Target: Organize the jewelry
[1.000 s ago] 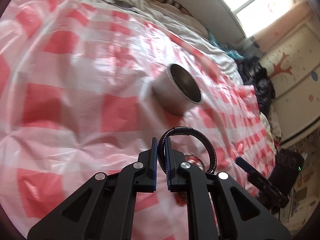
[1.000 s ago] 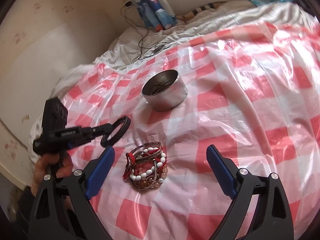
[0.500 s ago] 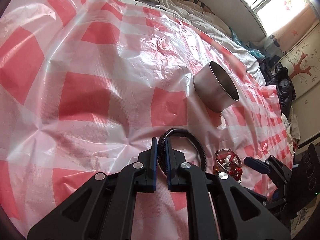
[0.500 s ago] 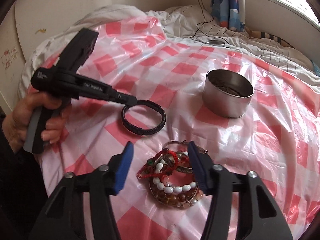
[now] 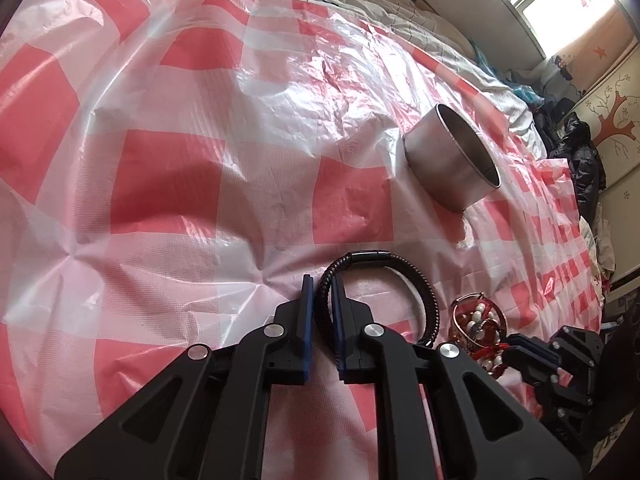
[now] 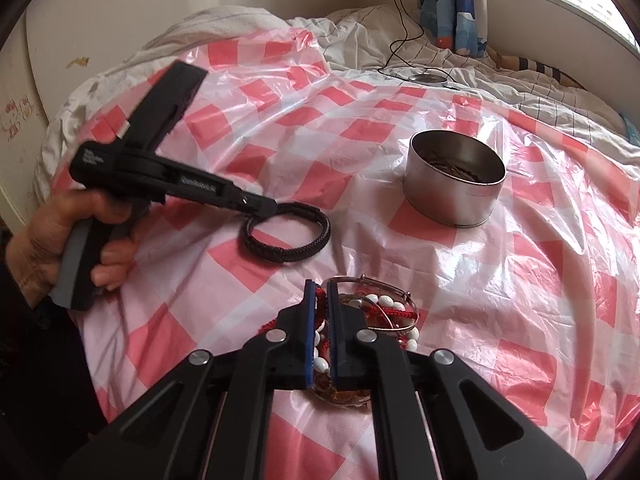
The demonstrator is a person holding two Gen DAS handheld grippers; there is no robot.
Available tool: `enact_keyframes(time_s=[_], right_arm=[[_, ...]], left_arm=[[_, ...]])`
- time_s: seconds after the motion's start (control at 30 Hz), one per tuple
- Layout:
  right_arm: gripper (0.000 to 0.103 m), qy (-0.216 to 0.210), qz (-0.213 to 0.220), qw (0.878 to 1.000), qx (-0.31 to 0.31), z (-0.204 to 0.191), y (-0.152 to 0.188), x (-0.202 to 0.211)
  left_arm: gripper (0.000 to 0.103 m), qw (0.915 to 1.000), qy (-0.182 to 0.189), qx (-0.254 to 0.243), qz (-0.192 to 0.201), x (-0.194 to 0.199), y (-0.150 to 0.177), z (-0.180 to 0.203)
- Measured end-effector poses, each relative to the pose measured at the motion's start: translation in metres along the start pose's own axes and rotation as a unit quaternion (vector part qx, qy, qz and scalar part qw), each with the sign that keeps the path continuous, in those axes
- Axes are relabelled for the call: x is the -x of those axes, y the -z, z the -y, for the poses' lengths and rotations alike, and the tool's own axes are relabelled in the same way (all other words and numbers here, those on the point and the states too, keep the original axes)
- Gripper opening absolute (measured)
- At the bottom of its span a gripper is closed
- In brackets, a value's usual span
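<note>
- Our left gripper is clamped on the black braided bracelet, resting on the checkered sheet.
- Our right gripper pinches the red cord bracelet in the bead pile.
- The metal tin is well apart.

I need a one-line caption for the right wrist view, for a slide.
Right gripper shut on a red cord bracelet in the jewelry pile; left gripper holds a black braided bracelet near the metal tin.

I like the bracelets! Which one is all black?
The braided black bracelet, pinched by the left claw. It lies apart from the pile of red and white beaded bracelets, where the right claw grips.
</note>
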State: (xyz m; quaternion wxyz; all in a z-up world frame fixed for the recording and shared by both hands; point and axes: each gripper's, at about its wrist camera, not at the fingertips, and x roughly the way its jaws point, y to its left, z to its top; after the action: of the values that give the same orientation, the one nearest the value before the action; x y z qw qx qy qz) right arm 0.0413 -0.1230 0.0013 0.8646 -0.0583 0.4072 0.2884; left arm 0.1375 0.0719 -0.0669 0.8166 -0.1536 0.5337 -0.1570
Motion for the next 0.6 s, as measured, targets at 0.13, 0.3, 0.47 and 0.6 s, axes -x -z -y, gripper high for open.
enact_keyframes(time_s=[0.13,0.3,0.47,0.6], right_arm=[[0.006,-0.028,0.013,0.999,-0.031,0.008,-0.002,0.007],[0.006,-0.062,0.037,0.995,-0.073,0.021,-0.005,0.018],[0.006,-0.072,0.063,0.989,-0.108,0.036,-0.006,0.032],[0.006,-0.067,0.077,0.987,-0.122,0.044,-0.007,0.038]], left_arm=[[0.009,0.9998,-0.013,-0.014,-0.002,-0.003,0.001,0.005],[0.008,0.9995,-0.008,-0.029,0.011,0.004,0.0,0.013],[0.008,0.9991,0.007,-0.026,0.033,0.02,-0.004,0.017],[0.008,0.999,0.012,-0.022,0.038,0.024,-0.005,0.015]])
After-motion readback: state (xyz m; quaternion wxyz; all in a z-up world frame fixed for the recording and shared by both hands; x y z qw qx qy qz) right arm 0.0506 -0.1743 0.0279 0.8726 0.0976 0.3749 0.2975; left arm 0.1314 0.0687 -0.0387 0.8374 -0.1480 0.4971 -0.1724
